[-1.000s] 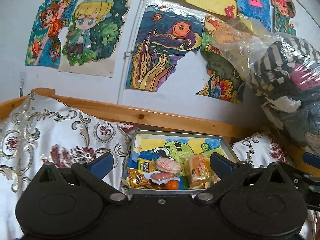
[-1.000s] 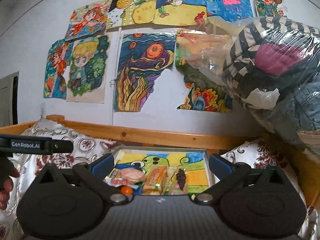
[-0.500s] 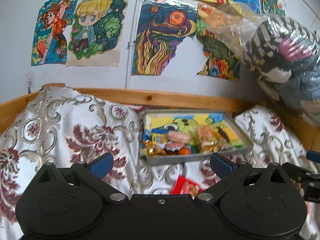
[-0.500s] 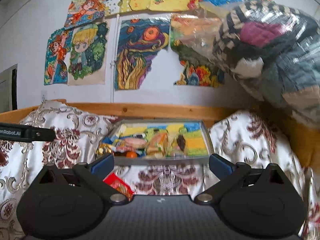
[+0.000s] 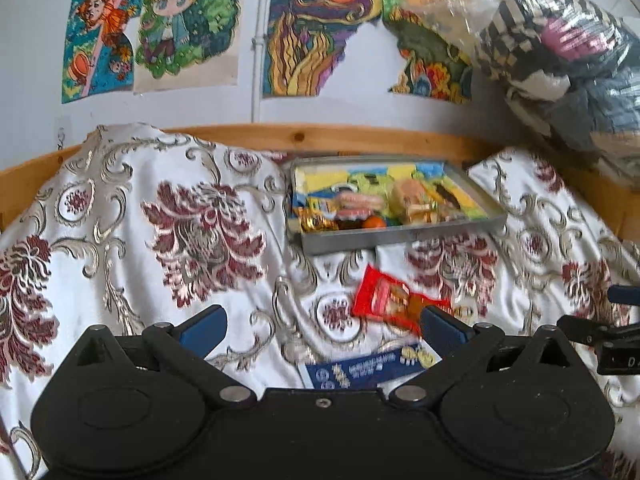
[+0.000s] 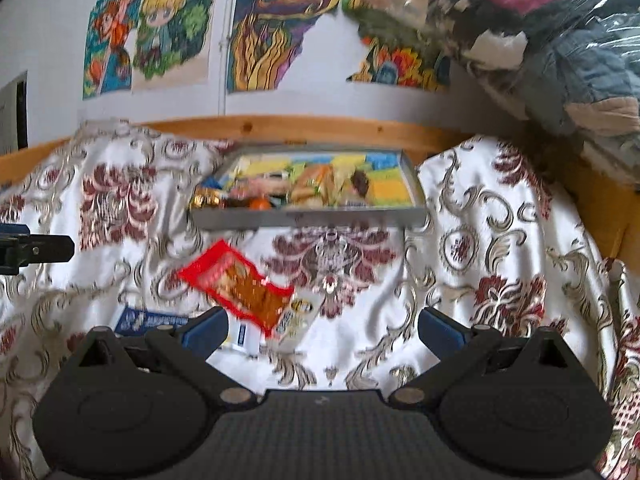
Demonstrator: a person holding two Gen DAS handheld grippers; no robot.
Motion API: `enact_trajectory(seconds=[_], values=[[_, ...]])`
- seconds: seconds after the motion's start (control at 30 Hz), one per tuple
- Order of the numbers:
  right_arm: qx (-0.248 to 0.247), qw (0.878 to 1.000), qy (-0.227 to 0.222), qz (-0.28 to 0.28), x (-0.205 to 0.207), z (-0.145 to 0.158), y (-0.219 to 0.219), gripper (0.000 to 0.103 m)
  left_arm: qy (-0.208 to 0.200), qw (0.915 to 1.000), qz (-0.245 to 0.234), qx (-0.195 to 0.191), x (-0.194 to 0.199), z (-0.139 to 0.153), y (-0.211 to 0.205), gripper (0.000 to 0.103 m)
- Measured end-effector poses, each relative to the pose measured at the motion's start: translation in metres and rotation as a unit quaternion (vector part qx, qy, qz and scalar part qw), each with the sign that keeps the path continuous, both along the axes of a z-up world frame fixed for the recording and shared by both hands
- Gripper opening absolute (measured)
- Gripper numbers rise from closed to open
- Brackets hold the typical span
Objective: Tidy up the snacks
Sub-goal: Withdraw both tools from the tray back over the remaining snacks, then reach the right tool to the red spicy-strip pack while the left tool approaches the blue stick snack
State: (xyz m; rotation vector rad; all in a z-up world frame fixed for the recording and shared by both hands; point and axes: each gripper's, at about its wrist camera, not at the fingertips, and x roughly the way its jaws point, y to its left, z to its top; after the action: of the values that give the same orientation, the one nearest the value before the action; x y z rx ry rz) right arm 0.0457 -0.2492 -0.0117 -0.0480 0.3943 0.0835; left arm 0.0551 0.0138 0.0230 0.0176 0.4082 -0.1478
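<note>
- The tray [image 5: 400, 236] sits at the far edge of the bed [image 5: 192, 240], against the wooden rail [image 5: 360, 138]. The bedcover bunches around it, likely so the rail stops it sliding on the soft fabric.
- Most snacks are already gathered in the tray: a gold-wrapped sweet [image 5: 314, 222], a small orange piece [image 5: 375, 222] and a wrapped bun [image 5: 412, 202], crowded toward its near-left corner.
- Two snacks lie loose on the bed, nearer its front edge than the tray: a red packet [image 5: 394, 300] and, touching its lower end, a blue packet [image 5: 368, 370]. These look like the ones left to collect.
- The left claw [image 5: 322, 326] is spread wide with nothing between its fingers. It hovers above the blue packet, and its right finger overlaps the tail of the red packet in the view. I judge this a line-up for a pick.
- The right claw [image 6: 322, 326] is also spread wide and empty. Both packets lie toward its left finger, so it seems less well placed for them.
- The red packet lies tilted on rumpled cloth, so a grip on its edge may be easiest.
</note>
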Motion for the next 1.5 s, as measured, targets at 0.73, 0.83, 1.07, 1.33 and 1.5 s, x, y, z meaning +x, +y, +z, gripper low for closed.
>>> enact_trajectory(seconds=[0.73,0.83,1.07,1.33,1.5], values=[[0.034,0.997,0.066,0.014,0.027,-0.024,-0.003,0.103,0.073,0.9951,-0.027,0.061,0.043,-0.049,-0.026,0.102],[0.043,0.996,0.071,0.016,0.033,-0.026,-0.004,0.103,0.078,0.9943,-0.031,0.065,0.049,-0.055,-0.029,0.102],[0.04,0.996,0.081,0.027,0.051,-0.03,-0.003,0.103,0.089,0.9924,-0.046,0.07,0.063,-0.063,-0.033,0.102],[0.016,0.99,0.102,0.091,0.095,-0.023,0.005,0.103,0.104,0.988,-0.087,0.074,0.086,-0.07,-0.036,0.102],[-0.055,0.982,0.096,0.155,0.125,-0.021,0.015,0.103,0.095,0.9813,-0.133,0.101,0.103,-0.073,-0.039,0.102]])
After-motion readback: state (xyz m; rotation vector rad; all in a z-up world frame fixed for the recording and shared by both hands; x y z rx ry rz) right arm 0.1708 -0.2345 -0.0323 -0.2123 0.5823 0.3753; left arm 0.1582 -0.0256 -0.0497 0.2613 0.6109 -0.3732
